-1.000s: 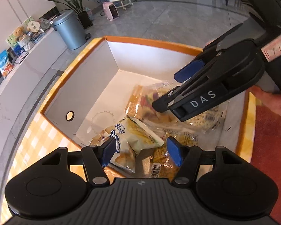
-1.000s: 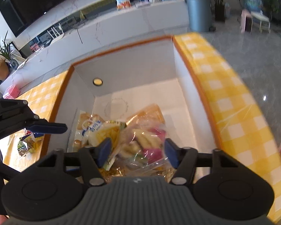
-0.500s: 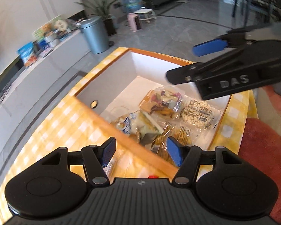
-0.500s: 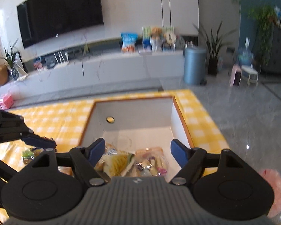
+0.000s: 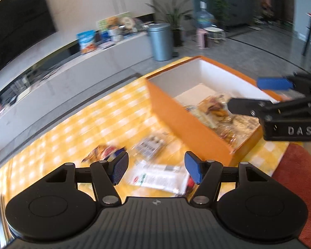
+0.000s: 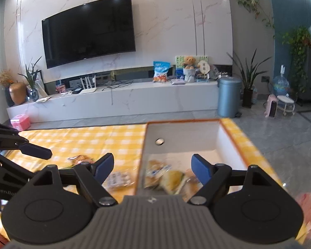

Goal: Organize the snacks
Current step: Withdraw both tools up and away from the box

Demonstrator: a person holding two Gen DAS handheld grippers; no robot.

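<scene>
An orange box point(image 5: 176, 112) with a white inside point(image 6: 186, 137) stands on the yellow checked tablecloth and holds several snack bags point(image 5: 215, 108) point(image 6: 165, 176). Loose snack packets lie on the cloth left of the box: a white one point(image 5: 159, 178), a clear one point(image 5: 151, 145) point(image 6: 118, 178) and an orange one point(image 5: 101, 152) point(image 6: 79, 158). My left gripper point(image 5: 155, 169) is open and empty above the white packet. My right gripper point(image 6: 152, 167) is open and empty, raised over the box's near left edge; it shows at right in the left wrist view point(image 5: 280, 95).
The yellow checked tablecloth point(image 6: 83, 139) covers the table. A red cushion point(image 5: 300, 172) lies by the table's right corner. Beyond are a white TV bench point(image 6: 124, 99), a blue bin point(image 6: 229, 96) and a pink box point(image 6: 20, 122).
Both grippers have pulled up and back out of the box. The left has swung left to above the loose packets on the cloth. The right has risen and levelled toward the room.
</scene>
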